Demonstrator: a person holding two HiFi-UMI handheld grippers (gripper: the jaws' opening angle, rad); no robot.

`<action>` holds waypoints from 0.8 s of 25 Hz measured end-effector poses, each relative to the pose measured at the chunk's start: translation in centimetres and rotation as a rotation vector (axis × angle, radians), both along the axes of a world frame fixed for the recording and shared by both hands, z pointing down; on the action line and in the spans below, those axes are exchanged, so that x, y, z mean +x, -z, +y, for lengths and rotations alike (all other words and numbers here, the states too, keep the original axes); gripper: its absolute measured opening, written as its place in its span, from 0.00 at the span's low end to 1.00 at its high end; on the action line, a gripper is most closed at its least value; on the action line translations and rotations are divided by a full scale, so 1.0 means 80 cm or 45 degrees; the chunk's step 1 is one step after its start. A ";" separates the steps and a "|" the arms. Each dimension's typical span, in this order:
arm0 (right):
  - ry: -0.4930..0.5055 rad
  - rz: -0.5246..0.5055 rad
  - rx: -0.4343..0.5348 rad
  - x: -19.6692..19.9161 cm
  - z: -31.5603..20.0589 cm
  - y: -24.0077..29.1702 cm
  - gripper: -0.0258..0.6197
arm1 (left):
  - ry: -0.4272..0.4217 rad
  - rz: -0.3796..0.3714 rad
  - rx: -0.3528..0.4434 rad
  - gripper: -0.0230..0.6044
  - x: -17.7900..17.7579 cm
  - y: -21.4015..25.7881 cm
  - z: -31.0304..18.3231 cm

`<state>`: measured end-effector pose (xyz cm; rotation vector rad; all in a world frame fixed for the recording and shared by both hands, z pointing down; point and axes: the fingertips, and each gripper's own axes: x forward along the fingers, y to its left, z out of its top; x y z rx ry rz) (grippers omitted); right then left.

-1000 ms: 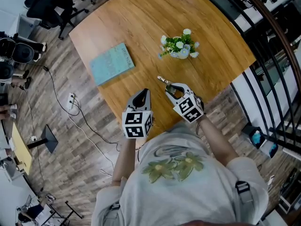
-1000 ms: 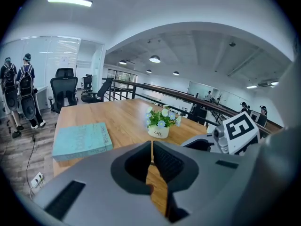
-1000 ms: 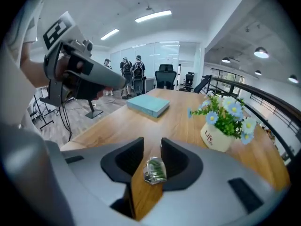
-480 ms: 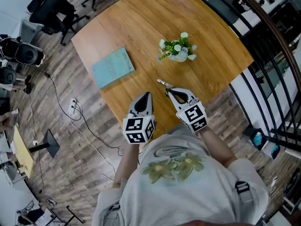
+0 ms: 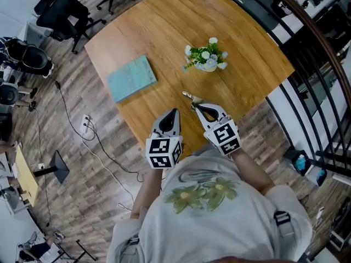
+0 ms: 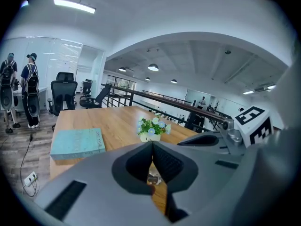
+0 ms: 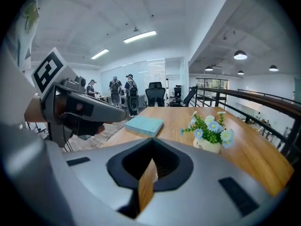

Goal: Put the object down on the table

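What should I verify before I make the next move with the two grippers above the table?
1. Small object lies on the table, outside both grippers: ok.
2. Right gripper jaws together, nothing between them: ok.
3. Left gripper jaws together, empty: ok.
4. Flower pot upright, apart from both grippers: ok.
5. Book flat, far from the small object: ok.
6. What the small object is: cannot tell, too small.

Table wood (smooth); book seemingly matt
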<state>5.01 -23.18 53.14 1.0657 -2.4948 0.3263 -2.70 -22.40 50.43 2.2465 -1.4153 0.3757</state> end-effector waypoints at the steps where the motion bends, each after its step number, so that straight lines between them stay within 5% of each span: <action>1: -0.002 -0.002 -0.003 0.001 0.002 0.001 0.05 | -0.002 -0.001 0.001 0.06 0.001 0.001 0.001; 20: -0.027 0.011 0.003 0.016 0.010 0.004 0.05 | -0.014 0.002 -0.005 0.06 0.013 -0.001 0.014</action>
